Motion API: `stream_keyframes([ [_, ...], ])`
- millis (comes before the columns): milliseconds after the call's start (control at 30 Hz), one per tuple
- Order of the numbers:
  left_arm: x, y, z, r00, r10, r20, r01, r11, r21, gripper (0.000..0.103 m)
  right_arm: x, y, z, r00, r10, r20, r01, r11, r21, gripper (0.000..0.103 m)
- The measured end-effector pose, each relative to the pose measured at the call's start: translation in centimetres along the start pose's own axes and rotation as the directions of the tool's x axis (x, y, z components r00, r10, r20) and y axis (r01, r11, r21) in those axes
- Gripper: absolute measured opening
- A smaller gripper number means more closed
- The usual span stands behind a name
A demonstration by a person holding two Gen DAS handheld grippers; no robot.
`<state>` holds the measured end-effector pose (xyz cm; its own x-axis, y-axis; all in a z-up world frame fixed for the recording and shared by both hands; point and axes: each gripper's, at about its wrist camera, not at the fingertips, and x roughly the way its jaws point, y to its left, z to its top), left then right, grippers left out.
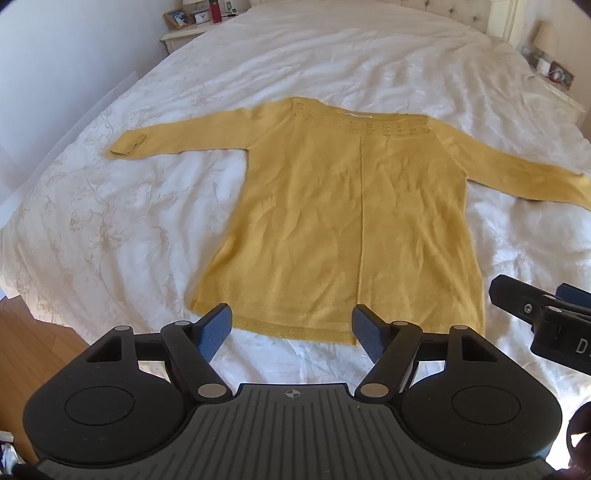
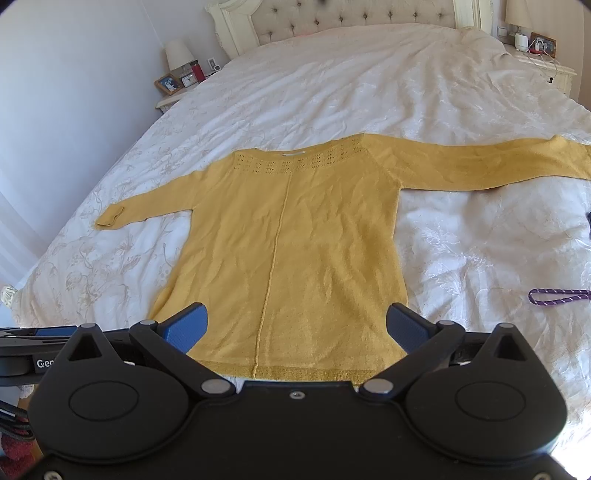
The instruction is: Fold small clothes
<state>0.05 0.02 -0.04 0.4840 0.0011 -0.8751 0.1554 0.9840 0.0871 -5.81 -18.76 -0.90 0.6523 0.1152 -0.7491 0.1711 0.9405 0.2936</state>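
Lying flat and face-down on the white embroidered bedspread (image 1: pixel 110 221), the mustard-yellow knitted long-sleeve sweater (image 1: pixel 332 221) is spread with both sleeves extended sideways and its hem toward the cameras. A raised seam runs down the middle of the body, and a band of eyelet pattern follows the neckline. The cuff of the sleeve on the left side is turned back on itself.

The left gripper (image 1: pixel 291 332) hovers just above the hem, its blue-padded fingers (image 1: pixel 214 328) spread wide and holding nothing. The right gripper (image 2: pixel 295 325) is positioned beside it over the same hem, fingers (image 2: pixel 406 328) equally wide apart and empty; its black body shows at the right edge of the left wrist view.

A purple braided cord loop (image 2: pixel 557 296) rests on the bedspread, well apart from the sweater. A cream tufted headboard (image 2: pixel 351 18) and a bedside table with a red bottle (image 1: pixel 215 11) stand beyond.
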Motion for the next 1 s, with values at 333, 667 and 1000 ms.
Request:
stream_keyframes([
  [333,0.7,0.2,0.4,1.000,0.003,-0.018,-0.003,1.000,0.005,0.070,1.0,0.3,0.7,1.000,-0.008,-0.015,0.009,1.000,0.011,0.102],
  [667,3.1,1.0,2.0,0.997,0.028,-0.070,-0.026,0.999,0.021,0.070,3.6,0.2,1.5,0.998,-0.014,-0.066,0.016,0.999,0.033,0.102],
  [1000,6.6,1.9,5.1,0.994,0.027,-0.107,-0.023,0.999,0.044,0.070,7.3,0.7,3.7,0.992,-0.023,-0.127,0.030,0.998,0.052,0.102],
])
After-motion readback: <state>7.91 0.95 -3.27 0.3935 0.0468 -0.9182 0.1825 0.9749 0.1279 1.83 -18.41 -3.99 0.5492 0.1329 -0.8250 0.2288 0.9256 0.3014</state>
